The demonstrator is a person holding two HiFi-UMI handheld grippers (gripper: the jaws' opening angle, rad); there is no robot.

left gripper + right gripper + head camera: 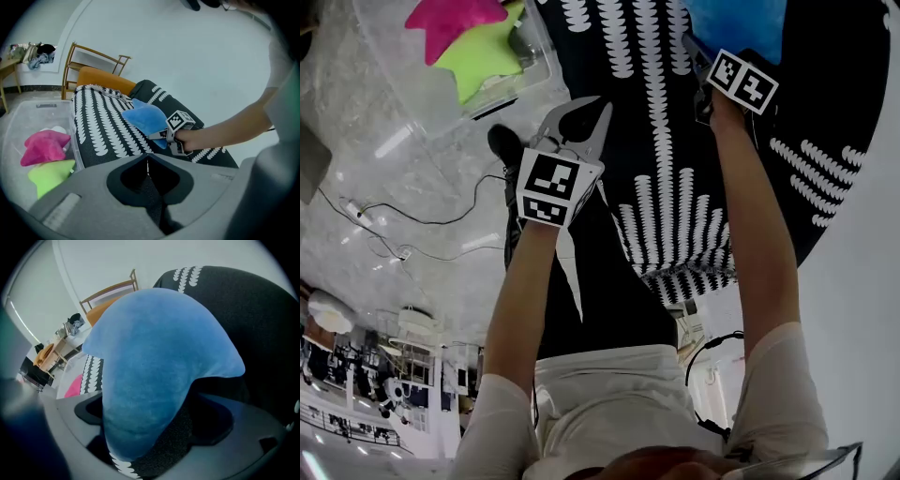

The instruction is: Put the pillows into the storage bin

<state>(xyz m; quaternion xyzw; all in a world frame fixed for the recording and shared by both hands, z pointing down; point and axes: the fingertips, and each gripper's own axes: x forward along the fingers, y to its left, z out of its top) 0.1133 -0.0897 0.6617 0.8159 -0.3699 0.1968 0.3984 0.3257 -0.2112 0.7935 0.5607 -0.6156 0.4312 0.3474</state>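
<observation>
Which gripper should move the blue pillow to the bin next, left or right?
Right: the right gripper clamps the blue pillow; the left gripper is shut and empty, though nearer the storage bin.

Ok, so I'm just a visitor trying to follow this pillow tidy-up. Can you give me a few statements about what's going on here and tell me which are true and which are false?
1. The right gripper is clamped on the blue pillow. True.
2. The left gripper holds the green pillow. False: its jaws are together on nothing, and the green pillow lies in the storage bin.
3. The pink pillow is in the bin. True.
4. The blue pillow is already in the bin. False: it is over the black-and-white patterned seat, outside the bin.
</observation>
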